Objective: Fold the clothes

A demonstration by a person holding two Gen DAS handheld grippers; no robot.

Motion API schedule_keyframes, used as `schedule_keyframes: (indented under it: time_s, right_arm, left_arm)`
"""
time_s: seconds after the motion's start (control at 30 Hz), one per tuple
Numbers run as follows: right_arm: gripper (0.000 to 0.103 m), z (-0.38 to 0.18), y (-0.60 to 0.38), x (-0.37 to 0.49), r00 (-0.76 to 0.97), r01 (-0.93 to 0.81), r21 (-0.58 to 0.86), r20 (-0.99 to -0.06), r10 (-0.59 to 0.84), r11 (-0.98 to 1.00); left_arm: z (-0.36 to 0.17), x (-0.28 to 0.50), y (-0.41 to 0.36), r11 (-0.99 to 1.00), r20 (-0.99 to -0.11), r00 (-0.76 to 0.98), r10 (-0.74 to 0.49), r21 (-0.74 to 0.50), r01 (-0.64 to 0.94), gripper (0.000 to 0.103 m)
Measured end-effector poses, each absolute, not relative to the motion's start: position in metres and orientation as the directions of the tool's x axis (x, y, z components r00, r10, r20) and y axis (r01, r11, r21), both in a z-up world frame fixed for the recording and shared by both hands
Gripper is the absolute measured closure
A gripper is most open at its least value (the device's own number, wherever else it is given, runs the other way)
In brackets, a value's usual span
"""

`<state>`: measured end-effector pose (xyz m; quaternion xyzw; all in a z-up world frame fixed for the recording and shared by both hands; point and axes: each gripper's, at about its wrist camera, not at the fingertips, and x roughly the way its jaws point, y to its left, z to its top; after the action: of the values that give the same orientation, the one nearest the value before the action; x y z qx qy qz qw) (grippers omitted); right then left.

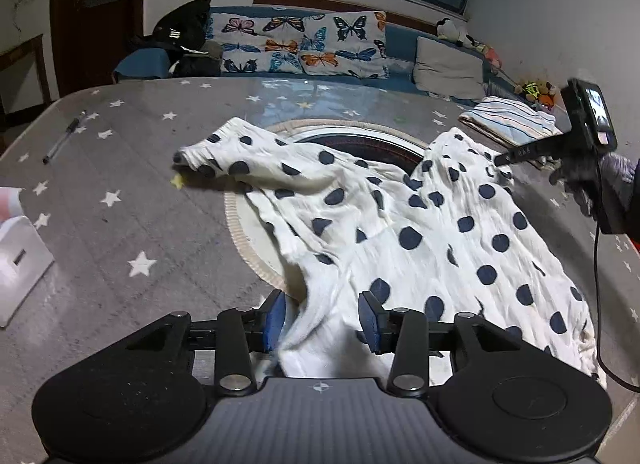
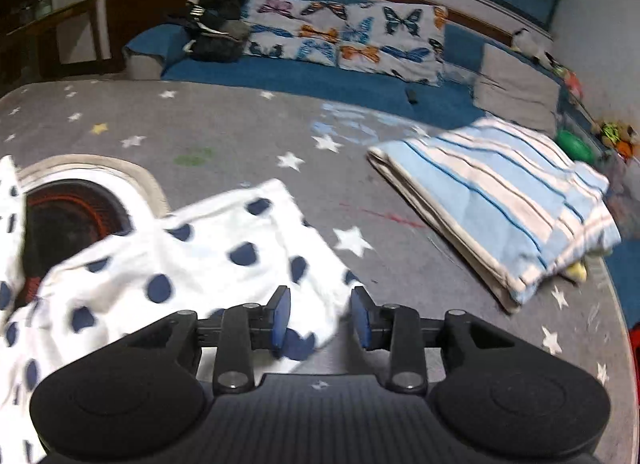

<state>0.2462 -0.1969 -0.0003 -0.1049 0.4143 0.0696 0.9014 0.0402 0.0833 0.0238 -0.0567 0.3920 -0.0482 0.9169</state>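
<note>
Landmark: the round woven mat [image 1: 240, 223] with a dark centre, lying on the grey star-print tabletop [image 1: 120, 199].
Garment: a white dotted garment [image 1: 420, 232] is spread across the mat, crumpled. One narrow end reaches out past the mat's left rim; the broad part runs down off the mat toward the near edge of the tabletop.
Left claw: the left claw [image 1: 322, 318] sits at the near side of the mat with its blue pads apart. A fold of the dotted cloth lies between them; the pads do not visibly pinch it.
Right claw: the right claw [image 2: 320, 318] stands to the right of the mat, jaws parted. A corner of the garment lies by its left pad, loose and blurred, not clamped.
Folded pile: a striped folded cloth [image 2: 500, 199] rests well to the right of the mat.
Pen: a pen [image 1: 64, 141] lies far left of the mat.
Beyond the mat: a blue sofa [image 2: 320, 79] with butterfly cushions [image 1: 304, 43].
</note>
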Motion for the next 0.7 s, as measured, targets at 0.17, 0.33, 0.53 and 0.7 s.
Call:
schedule_keyframes:
  time_s: [0.17, 0.33, 0.53, 0.7]
  right_arm:
    - [0.071, -0.007, -0.205, 0.256, 0.648, -0.194, -0.089, -0.759, 0.06, 0.977]
    - [0.071, -0.009, -0.204, 0.265, 0.659, -0.189, -0.099, -0.75, 0.052, 0.977]
    - [0.066, -0.01, -0.205, 0.28, 0.67, -0.174, -0.122, -0.742, 0.026, 0.977]
    - [0.064, -0.011, -0.208, 0.285, 0.674, -0.169, -0.132, -0.739, 0.017, 0.977]
  left_arm:
    - [0.027, 0.048, 0.09, 0.993, -0.718, 0.689, -0.099, -0.12, 0.018, 0.059]
    - [0.026, 0.07, 0.092, 0.997, -0.72, 0.692, -0.05, -0.079, -0.01, 0.059]
    - [0.031, 0.11, 0.102, 0.998, -0.71, 0.704, 0.001, -0.043, -0.044, 0.059]
    - [0.037, 0.148, 0.117, 0.997, -0.695, 0.718, 0.027, -0.029, -0.066, 0.06]
